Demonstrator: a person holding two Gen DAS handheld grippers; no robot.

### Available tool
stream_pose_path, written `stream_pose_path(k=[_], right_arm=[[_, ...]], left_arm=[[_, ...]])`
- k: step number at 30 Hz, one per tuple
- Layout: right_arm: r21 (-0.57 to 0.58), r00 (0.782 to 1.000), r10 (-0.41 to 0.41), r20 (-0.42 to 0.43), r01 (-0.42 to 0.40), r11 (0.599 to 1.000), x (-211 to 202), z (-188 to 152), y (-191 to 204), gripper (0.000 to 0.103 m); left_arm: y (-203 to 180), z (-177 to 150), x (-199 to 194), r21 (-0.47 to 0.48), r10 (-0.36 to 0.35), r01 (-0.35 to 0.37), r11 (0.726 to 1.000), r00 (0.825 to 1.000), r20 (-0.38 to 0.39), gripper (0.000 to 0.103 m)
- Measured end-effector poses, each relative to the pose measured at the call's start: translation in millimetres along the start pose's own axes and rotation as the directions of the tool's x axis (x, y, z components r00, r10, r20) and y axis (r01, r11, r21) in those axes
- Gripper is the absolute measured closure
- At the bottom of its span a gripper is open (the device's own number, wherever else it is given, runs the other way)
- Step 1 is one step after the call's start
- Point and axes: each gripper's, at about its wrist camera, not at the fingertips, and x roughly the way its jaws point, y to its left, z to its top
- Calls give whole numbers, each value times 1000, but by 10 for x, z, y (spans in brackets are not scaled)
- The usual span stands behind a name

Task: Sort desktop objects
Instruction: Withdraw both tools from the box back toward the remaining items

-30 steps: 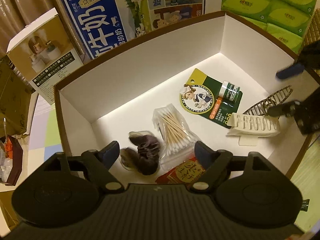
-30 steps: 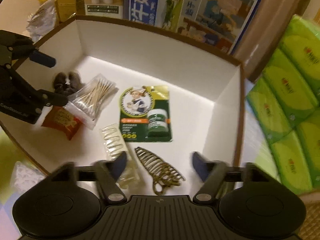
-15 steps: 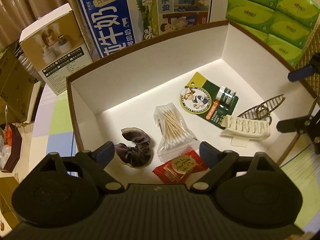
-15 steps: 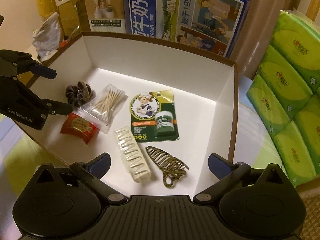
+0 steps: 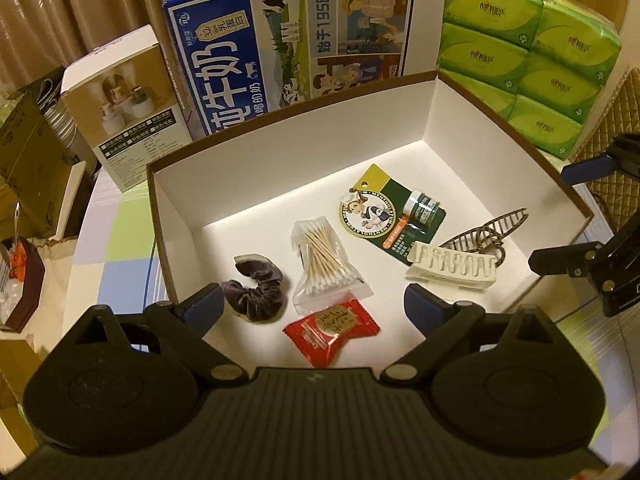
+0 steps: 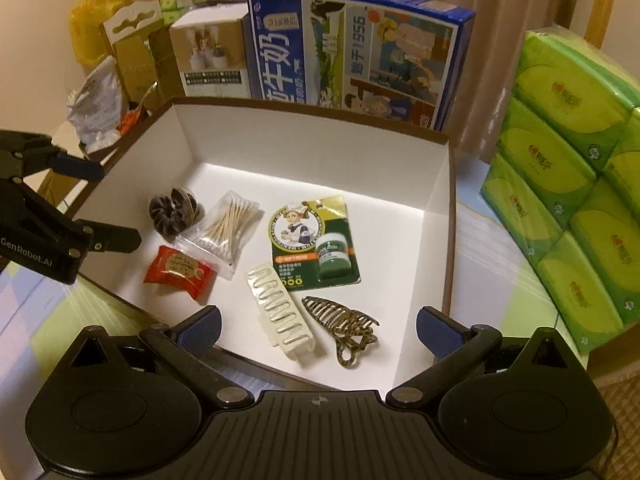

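Velvet brown scrunchie, soft and light, lies nearest the white cardboard box's left wall; pinch its bunched middle; both grippers' jaws spread, empty

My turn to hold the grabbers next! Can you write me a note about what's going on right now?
Left gripper and right gripper: both open, empty, jaws just widened, above the white box.
In the box: scrunchie, cotton swabs, red candy, balm card, white hair clip, brown claw clip.
Done: six things lie in the box.
Left: I cannot tell what else needs sorting.
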Motion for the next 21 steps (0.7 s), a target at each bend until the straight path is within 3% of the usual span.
stream_pose_path(k=[11,21], right_arm=[[54,997,34,74,-38,998,-369,-116,106,2],[105,984,61,170,-79,991,-753,-308,262,2]], left_arm=[[-57,-140,-327,-57,19,-19,998,1000,3,7],[-177,-351,-788,-95,45,-38,995,997,64,5]])
